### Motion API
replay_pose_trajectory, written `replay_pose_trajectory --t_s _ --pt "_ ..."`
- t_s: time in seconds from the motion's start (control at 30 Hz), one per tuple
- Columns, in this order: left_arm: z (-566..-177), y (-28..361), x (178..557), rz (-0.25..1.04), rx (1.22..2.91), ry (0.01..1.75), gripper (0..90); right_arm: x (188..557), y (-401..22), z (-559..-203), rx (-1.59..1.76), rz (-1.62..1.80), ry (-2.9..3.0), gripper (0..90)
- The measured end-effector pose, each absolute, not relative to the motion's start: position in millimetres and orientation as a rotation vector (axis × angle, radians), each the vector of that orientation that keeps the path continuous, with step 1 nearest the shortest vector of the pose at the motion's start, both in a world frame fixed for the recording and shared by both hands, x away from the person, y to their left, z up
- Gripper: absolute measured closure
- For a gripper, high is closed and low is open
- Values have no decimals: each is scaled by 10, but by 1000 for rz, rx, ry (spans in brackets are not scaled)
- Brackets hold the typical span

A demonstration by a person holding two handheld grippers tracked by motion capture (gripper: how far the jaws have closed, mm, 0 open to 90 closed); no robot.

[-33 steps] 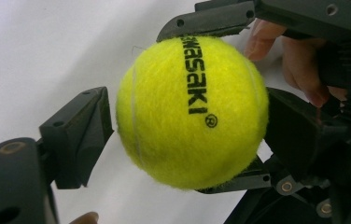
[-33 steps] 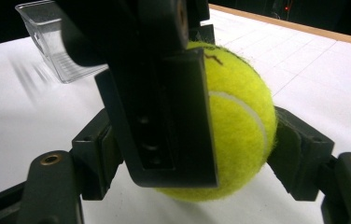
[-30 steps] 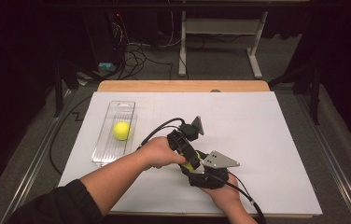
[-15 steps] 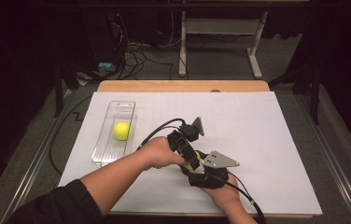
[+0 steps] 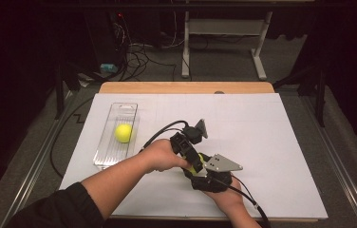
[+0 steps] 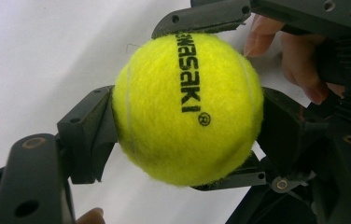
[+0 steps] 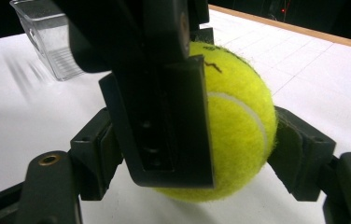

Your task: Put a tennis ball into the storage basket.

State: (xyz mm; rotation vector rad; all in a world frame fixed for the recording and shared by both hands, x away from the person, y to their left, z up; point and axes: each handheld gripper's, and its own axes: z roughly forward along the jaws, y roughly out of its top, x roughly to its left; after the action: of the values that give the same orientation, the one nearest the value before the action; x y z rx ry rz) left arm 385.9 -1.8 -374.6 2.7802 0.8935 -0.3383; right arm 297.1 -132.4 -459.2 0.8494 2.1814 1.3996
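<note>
Tennis ball (image 6: 187,109) sits between both claws, low over the near part of the white desk (image 5: 271,137). The left claw (image 6: 183,121) has just been closing and now pinches the ball from two sides. The right claw (image 7: 197,154) pinches the same ball crosswise. A second ball (image 5: 123,133) lies in the clear tray (image 5: 115,111), well apart at the left.

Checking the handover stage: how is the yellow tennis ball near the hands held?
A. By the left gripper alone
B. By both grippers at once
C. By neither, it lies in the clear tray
B: the yellow tennis ball sits clamped between the left gripper pads, and the right gripper pads press it too.
</note>
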Motion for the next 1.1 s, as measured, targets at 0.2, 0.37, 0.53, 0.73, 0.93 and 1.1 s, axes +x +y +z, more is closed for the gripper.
replay_pose_trajectory --t_s 0.2,0.37,0.53,0.73,0.93,1.1 --pt "-3744 -17 3859 -335 2782 895 268 2977 -1325 -4597 832 1400 2181 259" --pt "-3739 -15 3858 -333 2781 899 268 2979 -1326 -4598 831 1407 2178 256" --pt "-3737 -16 3854 -332 2781 905 268 2978 -1319 -4603 835 1408 2171 246" --pt "-3734 -13 3855 -331 2781 905 268 2980 -1313 -4607 843 1412 2167 222" --pt "-3732 -17 3855 -331 2782 903 269 2984 -1304 -4616 855 1398 2185 163" --pt "-3731 -12 3858 -331 2780 906 269 2995 -1306 -4618 844 1397 2174 131"
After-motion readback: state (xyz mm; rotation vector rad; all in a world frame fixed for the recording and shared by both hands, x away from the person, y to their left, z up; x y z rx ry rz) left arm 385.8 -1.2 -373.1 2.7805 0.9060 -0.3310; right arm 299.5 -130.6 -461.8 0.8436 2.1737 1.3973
